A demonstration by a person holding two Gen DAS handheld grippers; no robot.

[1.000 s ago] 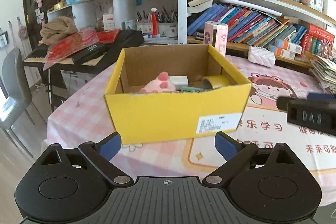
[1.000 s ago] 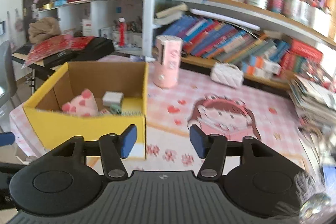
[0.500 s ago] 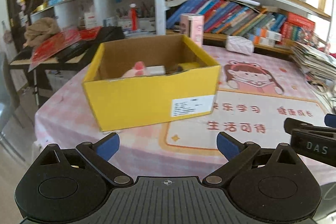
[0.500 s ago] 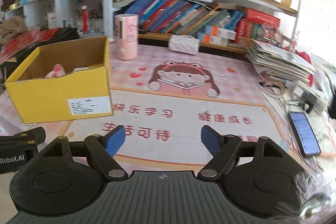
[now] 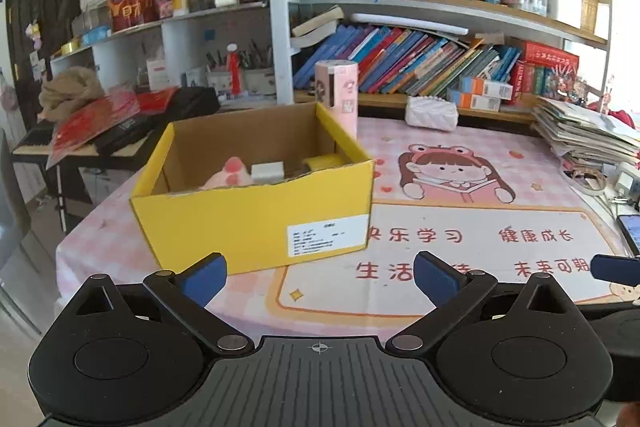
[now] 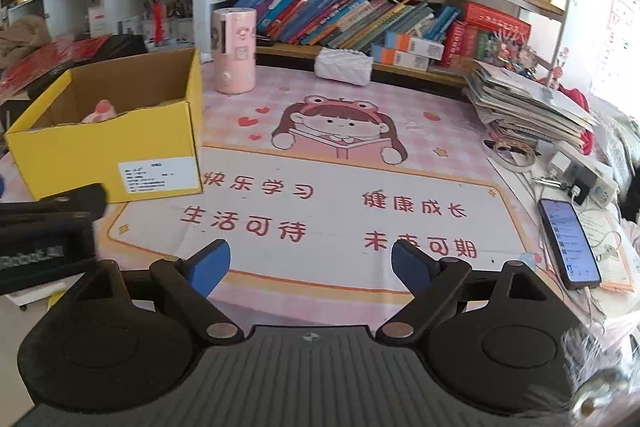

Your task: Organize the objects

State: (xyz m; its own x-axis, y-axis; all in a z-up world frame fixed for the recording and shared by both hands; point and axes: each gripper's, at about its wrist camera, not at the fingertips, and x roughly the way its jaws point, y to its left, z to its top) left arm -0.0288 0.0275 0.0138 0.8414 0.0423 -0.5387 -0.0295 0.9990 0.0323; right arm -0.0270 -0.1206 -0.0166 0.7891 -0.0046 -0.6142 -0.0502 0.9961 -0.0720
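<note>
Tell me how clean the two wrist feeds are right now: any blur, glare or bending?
Left wrist view: sharp on the yellow box, shelves bowed by the fisheye, window glare blown out at the right edge. Right wrist view: the mat is crisp, the left gripper at the left edge is smeared, bright washout top right.

The yellow box (image 5: 256, 223) is matt corrugated cardboard with a raw brown inside and a white paper label, the table cover (image 6: 360, 187) is smooth printed sheet with a slight sheen, the white purse (image 6: 343, 66) is quilted, and the phone (image 6: 568, 243) has a glossy glass face.
</note>
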